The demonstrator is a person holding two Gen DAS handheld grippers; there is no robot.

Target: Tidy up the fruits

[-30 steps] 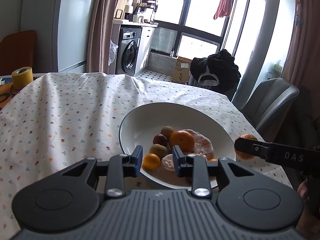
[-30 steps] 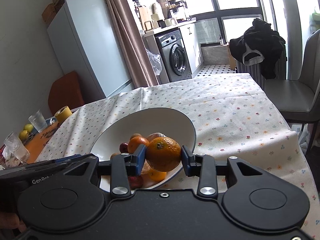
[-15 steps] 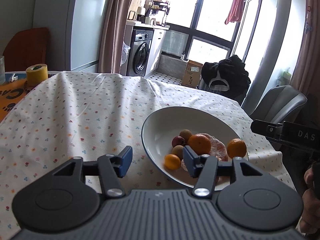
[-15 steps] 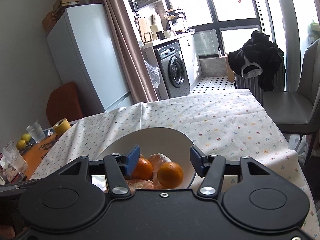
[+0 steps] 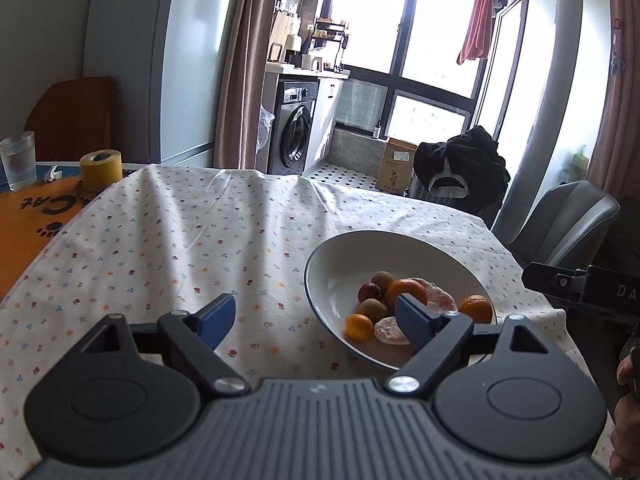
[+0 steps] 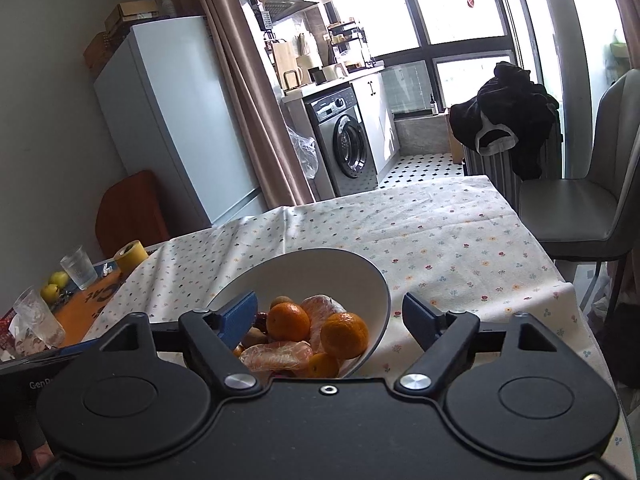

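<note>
A white bowl (image 5: 400, 248) stands on the flowered tablecloth and holds several fruits: oranges (image 5: 406, 290) (image 5: 475, 308), a small tangerine (image 5: 359, 327), kiwis (image 5: 373, 309), a red plum (image 5: 370, 291) and plastic-wrapped peeled pieces (image 5: 387, 329). My left gripper (image 5: 314, 316) is open and empty, hovering over the bowl's near left rim. My right gripper (image 6: 330, 314) is also open and empty, just above the near side of the bowl (image 6: 320, 272). An orange (image 6: 344, 335) rests free against the bowl's right wall, beside another orange (image 6: 288, 322). The right gripper's black housing (image 5: 588, 290) shows right of the bowl.
A yellow tape roll (image 5: 100, 170), a glass (image 5: 18, 160) and an orange mat (image 5: 32, 216) lie at the table's far left, with lemons (image 6: 54, 284) beside more glasses. A grey chair (image 6: 580, 208) stands past the right table edge.
The right gripper opened, left its orange in the bowl and drew back. The left gripper opened wide and shifted left, away from the fruit.
</note>
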